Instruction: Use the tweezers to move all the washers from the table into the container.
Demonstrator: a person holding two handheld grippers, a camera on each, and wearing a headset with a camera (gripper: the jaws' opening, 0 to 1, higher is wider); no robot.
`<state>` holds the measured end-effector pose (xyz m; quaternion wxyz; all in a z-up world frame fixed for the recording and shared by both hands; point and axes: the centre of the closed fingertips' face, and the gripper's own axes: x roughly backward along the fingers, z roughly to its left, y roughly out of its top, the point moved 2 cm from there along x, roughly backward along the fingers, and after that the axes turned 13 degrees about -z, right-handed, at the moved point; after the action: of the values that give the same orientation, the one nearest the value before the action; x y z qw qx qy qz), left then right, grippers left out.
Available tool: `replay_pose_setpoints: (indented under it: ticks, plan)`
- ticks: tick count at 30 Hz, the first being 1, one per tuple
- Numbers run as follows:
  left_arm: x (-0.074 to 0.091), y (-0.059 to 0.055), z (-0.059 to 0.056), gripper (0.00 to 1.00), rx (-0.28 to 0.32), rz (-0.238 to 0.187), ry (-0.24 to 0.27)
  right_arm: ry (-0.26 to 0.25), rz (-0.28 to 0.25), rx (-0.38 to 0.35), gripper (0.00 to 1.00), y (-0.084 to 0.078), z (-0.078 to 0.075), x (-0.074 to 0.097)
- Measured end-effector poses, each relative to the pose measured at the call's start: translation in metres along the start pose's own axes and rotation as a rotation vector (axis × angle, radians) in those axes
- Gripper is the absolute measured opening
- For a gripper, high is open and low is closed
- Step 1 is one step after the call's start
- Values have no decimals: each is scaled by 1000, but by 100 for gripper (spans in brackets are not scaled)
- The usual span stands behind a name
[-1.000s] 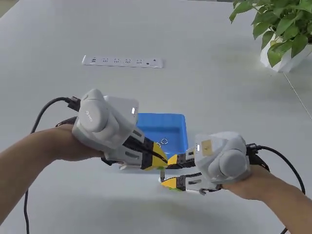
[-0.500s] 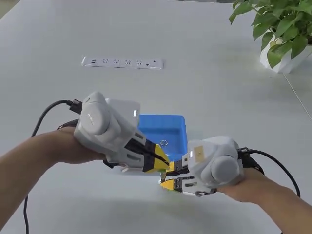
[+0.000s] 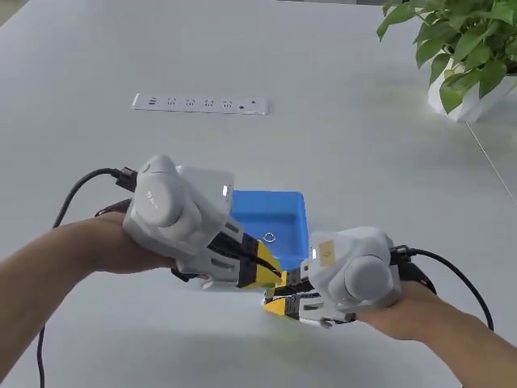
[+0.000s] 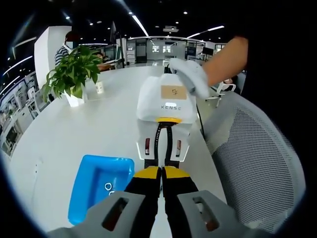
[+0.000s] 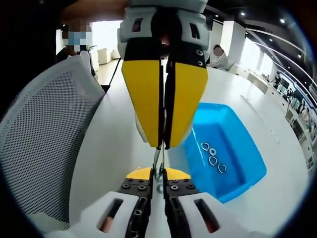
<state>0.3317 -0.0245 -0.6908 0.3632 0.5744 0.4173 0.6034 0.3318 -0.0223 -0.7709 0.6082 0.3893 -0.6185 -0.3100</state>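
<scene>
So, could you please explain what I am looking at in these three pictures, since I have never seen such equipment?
A person holds two hand-held grippers, each ending in yellow-tipped tongs. One picture comes from a headset camera looking down at the white table; the other two come from cameras riding on the left gripper and right gripper, looking along their tongs. On the table are a blue tray holding a few washers, a power strip and a potted plant. Both tongs are closed and meet tip to tip; thin tweezers appear pinched between them.
</scene>
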Motion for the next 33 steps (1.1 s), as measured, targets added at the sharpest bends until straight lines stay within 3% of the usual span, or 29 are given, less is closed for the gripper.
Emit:
replay_pose_setpoints:
  ticks: [9, 18, 27, 33]
  plan:
    - [1, 1, 2, 6, -13, 16, 1, -8, -10, -11, 7, 0, -1, 0]
    - [15, 9, 5, 16, -4, -33, 45, -13, -17, -17, 8, 3, -3, 4]
    - [23, 3, 1, 26, 34, -44, 79, -21, -23, -16, 8, 10, -4, 14]
    - [31, 3, -1, 33, 76, -78, 113, -21, -30, -8, 8, 23, -5, 22]
